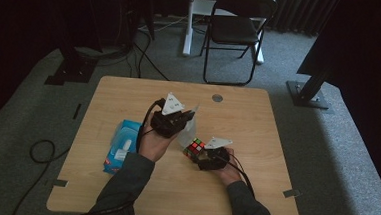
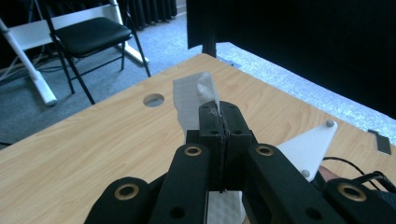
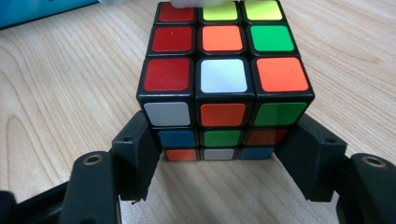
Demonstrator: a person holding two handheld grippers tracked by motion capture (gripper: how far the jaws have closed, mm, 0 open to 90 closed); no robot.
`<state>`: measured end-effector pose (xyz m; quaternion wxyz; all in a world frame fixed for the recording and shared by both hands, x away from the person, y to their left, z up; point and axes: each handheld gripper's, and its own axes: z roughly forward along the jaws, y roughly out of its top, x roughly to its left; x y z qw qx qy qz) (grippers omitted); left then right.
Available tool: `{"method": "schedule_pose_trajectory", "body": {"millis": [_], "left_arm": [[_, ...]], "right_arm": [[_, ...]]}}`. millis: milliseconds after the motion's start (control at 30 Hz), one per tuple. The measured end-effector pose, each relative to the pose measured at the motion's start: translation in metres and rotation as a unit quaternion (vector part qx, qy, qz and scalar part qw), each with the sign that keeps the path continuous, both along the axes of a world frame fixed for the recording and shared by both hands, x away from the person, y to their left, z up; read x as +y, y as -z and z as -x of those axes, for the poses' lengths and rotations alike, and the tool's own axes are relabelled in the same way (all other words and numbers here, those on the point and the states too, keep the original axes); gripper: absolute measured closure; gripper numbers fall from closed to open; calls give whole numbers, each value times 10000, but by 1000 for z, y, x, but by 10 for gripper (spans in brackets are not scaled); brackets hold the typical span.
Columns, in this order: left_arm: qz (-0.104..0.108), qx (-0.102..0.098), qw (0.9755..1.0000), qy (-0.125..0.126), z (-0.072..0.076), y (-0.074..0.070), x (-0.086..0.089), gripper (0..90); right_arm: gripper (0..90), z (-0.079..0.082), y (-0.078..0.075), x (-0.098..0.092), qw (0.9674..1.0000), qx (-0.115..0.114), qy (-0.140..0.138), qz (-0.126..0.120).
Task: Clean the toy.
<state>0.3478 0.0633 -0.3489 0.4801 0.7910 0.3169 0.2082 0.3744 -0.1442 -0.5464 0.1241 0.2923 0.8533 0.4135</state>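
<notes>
The left gripper (image 2: 219,112) has its jaws pressed together on a white tissue (image 2: 194,95), which stands up past the tips and hangs below them too. In the high view that gripper (image 1: 190,113) is held above the middle of the wooden table (image 1: 257,121), the tissue (image 1: 188,130) trailing down toward the cube. The right gripper (image 3: 219,156) has its jaws set against the two lower side faces of a scrambled Rubik's cube (image 3: 222,79) — clamped on it, as far as the contact shows — and the cube (image 1: 194,149) sits low on the table just in front of the person's right hand.

I judge the step in hand to be wiping the cube: one gripper steadies it while the other brings the tissue over. A pale edge at the cube's far top row in the right gripper view may be the tissue already touching, though I cannot tell for certain. The next move calls for lowering the tissue onto the top face and dragging it across without loosening the pinch, while the right jaws keep the cube from sliding or twisting.

Around them: a blue tissue pack (image 1: 121,146) lies at the left, under the left forearm — near, but not in the path. A round cable hole (image 1: 217,97) sits toward the far edge, well apart. A black folding chair (image 1: 236,30) stands on the carpet beyond the table. Nothing stands between tissue and cube.
</notes>
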Motion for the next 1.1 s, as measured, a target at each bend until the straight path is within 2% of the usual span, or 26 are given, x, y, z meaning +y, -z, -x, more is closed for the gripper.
{"method": "schedule_pose_trajectory", "body": {"millis": [133,400,667,867,1100], "left_arm": [[-35,29,10000,40,0,5,-4,898],[-152,213,9997,35,-4,22,-9,898],[-257,339,9991,-53,-11,36,-11,898],[-545,371,9976,-198,-17,49,-12,897],[-721,511,9954,-380,-25,65,-10,897]], "right_arm": [[333,0,0,0,10000,2,0,-8],[333,0,0,0,10000,-8,-9,1],[333,0,0,-1,10000,-2,-19,-8],[333,0,0,-1,10000,-1,-11,-12],[332,0,0,-1,10000,-7,-12,-5]]}}
